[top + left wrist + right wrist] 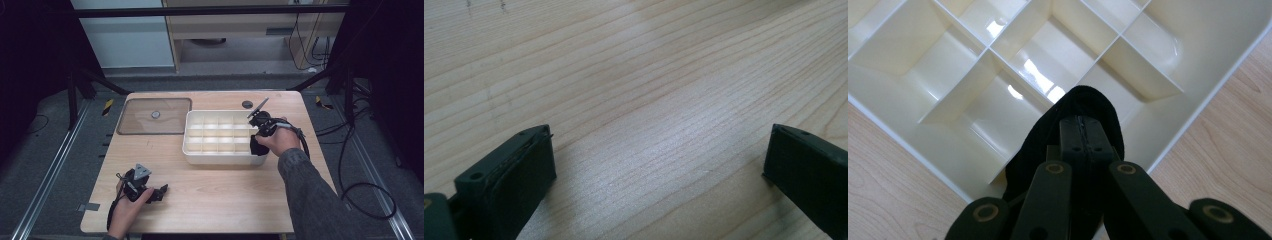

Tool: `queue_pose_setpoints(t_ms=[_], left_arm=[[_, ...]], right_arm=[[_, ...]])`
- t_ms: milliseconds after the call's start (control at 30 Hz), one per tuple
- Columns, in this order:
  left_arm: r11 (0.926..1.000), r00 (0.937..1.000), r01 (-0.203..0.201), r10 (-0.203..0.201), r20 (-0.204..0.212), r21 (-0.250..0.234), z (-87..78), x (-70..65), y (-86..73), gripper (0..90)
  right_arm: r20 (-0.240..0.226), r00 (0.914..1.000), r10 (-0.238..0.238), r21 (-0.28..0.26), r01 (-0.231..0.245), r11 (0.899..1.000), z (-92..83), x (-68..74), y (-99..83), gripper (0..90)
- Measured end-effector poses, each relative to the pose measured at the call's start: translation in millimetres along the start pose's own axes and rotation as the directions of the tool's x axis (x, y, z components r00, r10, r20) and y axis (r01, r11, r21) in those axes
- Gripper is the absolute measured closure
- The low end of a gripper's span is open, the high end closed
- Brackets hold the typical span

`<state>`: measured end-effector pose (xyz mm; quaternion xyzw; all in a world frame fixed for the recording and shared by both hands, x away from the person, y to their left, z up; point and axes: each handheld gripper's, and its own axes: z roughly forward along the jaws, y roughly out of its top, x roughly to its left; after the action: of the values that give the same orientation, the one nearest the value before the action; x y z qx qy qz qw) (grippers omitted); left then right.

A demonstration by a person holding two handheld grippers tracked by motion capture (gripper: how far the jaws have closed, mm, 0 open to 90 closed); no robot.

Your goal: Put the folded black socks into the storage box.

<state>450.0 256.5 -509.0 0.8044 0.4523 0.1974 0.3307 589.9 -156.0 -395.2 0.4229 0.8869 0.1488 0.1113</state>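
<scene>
A white plastic box [220, 156] split into several compartments stands on the wooden table [225, 195], right of centre. My right gripper [256, 146] hangs over the box's near right corner, shut on a piece of soft black cloth [254, 148]. In the right gripper view the closed jaws [1083, 122] pinch the black cloth [1043, 150], which droops over a corner compartment of the box [948, 75]. My left gripper [161, 191] lies low at the table's near left, held by a hand. Its jaws [659, 145] stand wide open over bare wood, with nothing between them.
A clear flat lid [155, 116] with a small round knob lies at the table's back left. A small dark disc [247, 104] sits behind the box. Cables [360, 195] trail on the floor to the right of the table.
</scene>
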Motion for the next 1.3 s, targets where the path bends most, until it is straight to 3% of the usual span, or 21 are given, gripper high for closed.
queue_pose_setpoints(t_ms=[1300], left_arm=[[1.0000,1.0000,0.000,0.000,-0.001,0.000,0.0,-0.2,-0.1,0.0]], right_arm=[[-0.026,0.9993,0.028,0.024,-0.027,0.999,18.7,4.3,-16.1,90.0]])
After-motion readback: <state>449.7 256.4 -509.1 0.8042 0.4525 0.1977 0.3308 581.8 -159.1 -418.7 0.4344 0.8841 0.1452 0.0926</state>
